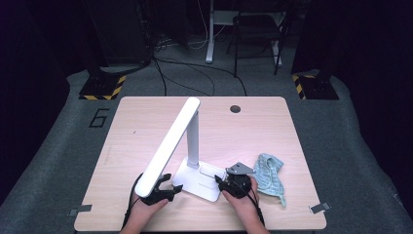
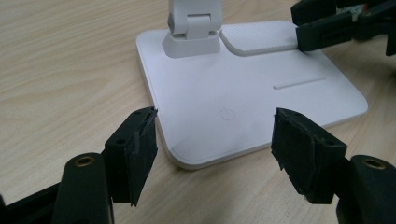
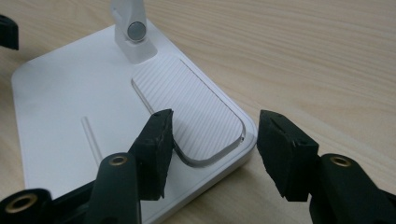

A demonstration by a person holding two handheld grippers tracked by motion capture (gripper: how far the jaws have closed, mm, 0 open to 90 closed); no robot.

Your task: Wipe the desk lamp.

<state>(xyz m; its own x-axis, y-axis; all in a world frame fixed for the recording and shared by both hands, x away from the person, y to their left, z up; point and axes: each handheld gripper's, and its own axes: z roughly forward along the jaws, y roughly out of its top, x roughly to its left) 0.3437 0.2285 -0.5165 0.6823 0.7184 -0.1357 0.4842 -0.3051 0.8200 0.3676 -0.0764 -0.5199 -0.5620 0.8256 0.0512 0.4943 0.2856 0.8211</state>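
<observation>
**Both tongs open at the lamp base**

White desk lamp [image 1: 192, 146] stands near the front middle of the wooden worktop [image 1: 146, 122] – flat rectangular base [image 1: 202, 181], upright post, long head tilted down toward the front-left.

Left tongs [image 1: 168, 187] sit at the front-left corner of the base, under the low end of the lamp head. Jaws wide apart; in the left gripper view [image 2: 215, 140] they straddle the near corner of the base [image 2: 243, 102], nothing between the pads, not clearly touching. The power symbol [image 2: 226, 114] on the base lies roughly between them, a thin slot [image 2: 299, 83] further right.

Right tongs [image 1: 229, 184] are at the right edge of the base, also gaping. In the right gripper view [image 3: 215, 140] one jaw hangs over the ribbed pad [image 3: 191, 107] set into the base, the other is off the edge over bare wood – the base corner lies between them. Contact with the pad: can't tell.

Pale blue-green cloth [image 1: 269, 176] lies crumpled on the worktop just right of the right hand [image 1: 243, 197], apart from the lamp. Left hand [image 1: 146, 209] comes in from the bottom edge
</observation>
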